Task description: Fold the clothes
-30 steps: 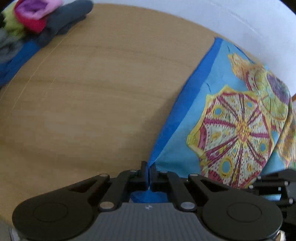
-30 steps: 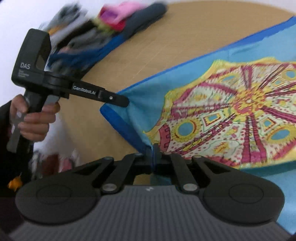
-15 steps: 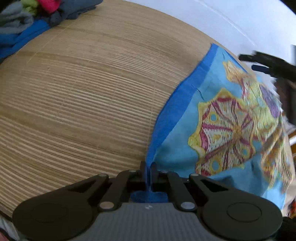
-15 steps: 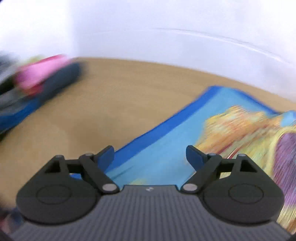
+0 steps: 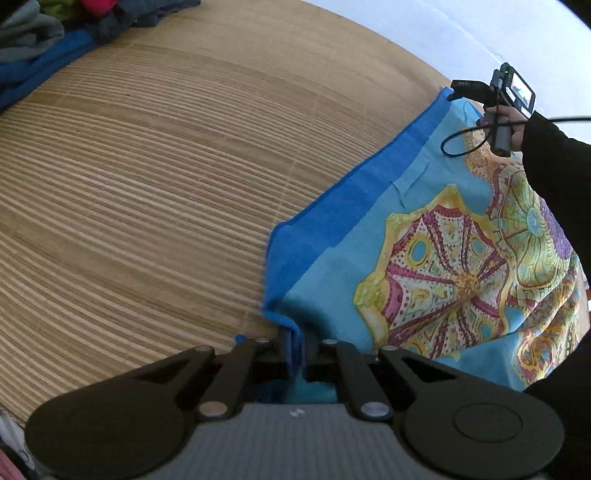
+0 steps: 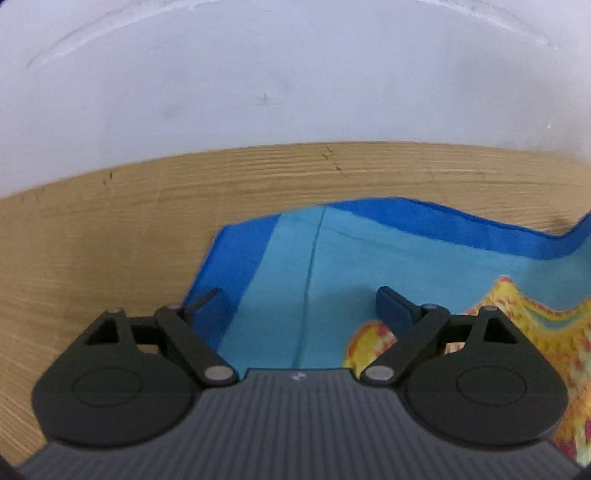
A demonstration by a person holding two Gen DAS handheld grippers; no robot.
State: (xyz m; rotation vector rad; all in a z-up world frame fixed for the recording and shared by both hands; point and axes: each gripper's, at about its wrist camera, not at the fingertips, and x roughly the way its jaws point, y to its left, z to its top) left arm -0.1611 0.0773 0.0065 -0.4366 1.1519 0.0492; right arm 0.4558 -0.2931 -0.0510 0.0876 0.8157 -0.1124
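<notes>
Right gripper has let go — fingers wide over the cloth; left gripper pinches its corner.

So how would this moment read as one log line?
left gripper: shut on blue cloth corner | right gripper: open over far corner | table

Place: a plain indoor room set up for laundry folding
Surface: a round light-wood table with striped grain
Backdrop: a bare white wall
Clothing: a heap of mixed coloured garments at the table's far edge; a blue patterned cloth spread out
</notes>
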